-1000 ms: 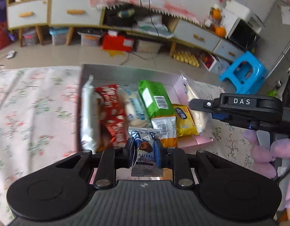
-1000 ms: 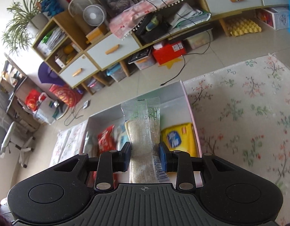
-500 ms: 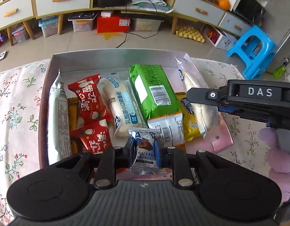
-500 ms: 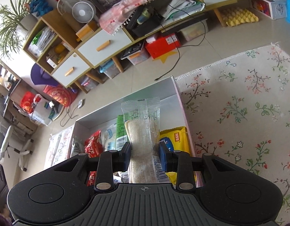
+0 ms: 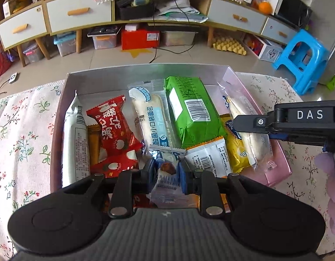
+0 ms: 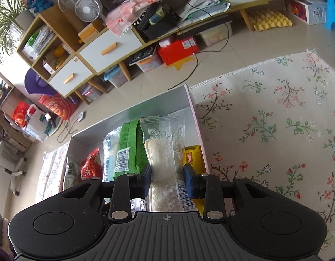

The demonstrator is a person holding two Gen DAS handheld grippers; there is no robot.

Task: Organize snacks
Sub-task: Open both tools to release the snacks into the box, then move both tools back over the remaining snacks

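Left wrist view: the box is nearly full, so I judge the sorting is close to its end, with 2 packets left to let go. The left gripper pinches a small truffle chocolate packet of crinkly silver and blue foil, held low over the near end of the box; by the pictures its pads sit on the wrapper.

Ahead of those tongs lie a green packet with a barcode, plump and glossy, and a long pale bread roll in clear film. Left of them sit 2 red candy packs with flared ends and a tall silver bar on edge against the wall. To their right lie a yellow packet and an orange-edged white packet.

In the right wrist view the right gripper has its jaws just easing apart, yet they hold a long clear-wrapped bread stick, soft and matte inside shiny film, over the box's right side beside the pink wall.

The box is stiff card, grey inside, standing on a floral cloth. No loose snacks show on the cloth.
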